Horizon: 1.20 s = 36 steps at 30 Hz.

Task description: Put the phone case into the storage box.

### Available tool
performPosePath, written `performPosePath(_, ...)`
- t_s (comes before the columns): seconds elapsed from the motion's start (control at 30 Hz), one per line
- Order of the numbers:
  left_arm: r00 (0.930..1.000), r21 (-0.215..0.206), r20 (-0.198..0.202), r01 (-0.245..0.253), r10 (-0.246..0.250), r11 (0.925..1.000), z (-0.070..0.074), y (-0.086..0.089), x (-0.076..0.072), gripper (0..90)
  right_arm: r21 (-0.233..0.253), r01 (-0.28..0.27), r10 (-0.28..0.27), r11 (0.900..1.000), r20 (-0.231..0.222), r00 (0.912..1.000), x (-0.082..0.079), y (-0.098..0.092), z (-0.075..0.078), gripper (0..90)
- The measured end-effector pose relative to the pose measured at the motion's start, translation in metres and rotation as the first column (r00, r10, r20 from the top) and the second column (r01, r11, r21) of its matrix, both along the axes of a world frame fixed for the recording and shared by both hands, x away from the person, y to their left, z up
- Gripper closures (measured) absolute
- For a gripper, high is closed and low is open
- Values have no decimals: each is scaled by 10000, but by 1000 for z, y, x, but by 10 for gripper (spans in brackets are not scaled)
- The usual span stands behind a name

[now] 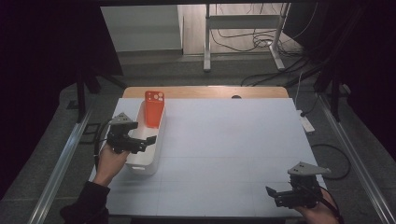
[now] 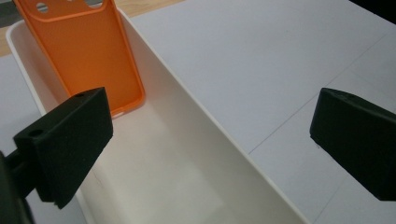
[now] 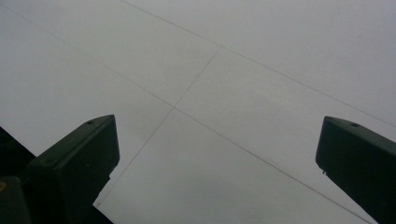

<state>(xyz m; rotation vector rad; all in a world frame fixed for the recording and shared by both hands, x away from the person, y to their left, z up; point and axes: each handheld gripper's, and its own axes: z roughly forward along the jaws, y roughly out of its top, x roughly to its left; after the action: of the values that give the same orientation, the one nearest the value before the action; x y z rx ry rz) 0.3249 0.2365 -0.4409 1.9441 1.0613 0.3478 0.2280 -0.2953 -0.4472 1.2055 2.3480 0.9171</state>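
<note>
The white surface (image 1: 224, 149) carries 1 long white bin (image 1: 148, 140) near its left edge, lying lengthwise away from the person. An orange phone case (image 1: 154, 108) stands at the bin's far end, tilted back against the end wall with its camera cut-outs uppermost and its lower edge on the bin floor.

The left gripper (image 1: 142, 140) hangs over the near half of the bin, released, its 2 jaws spread wide and nothing between them. In the left gripper view, one jaw sits over the bin's interior while the other is out over the bare surface, so they straddle the bin's long wall (image 2: 224, 140). The right gripper (image 1: 275, 195) hovers at the near right corner, well apart from the bin, also released and empty.

Likely risk: if the left gripper moves forward for the case as aligned, a jaw could catch the wall and shove or tip the bin. The leaning case could also slide flat at a touch, leaving only a thin edge to pinch.
</note>
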Motion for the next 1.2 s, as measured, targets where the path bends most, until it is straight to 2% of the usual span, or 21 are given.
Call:
performPosePath(0.43, 9995, 127, 331, 3, -7, 9999, 3, 0, -19, 7, -9, 1, 0, 10000, 170, 9999, -1, 0, 1, 0)
performPosePath(1.2, 9998, 80, 161, 104, -105, 9999, 0, 3, -53, 12, -24, -37, 37, 10000, 131, 9999, -1, 0, 0, 0)
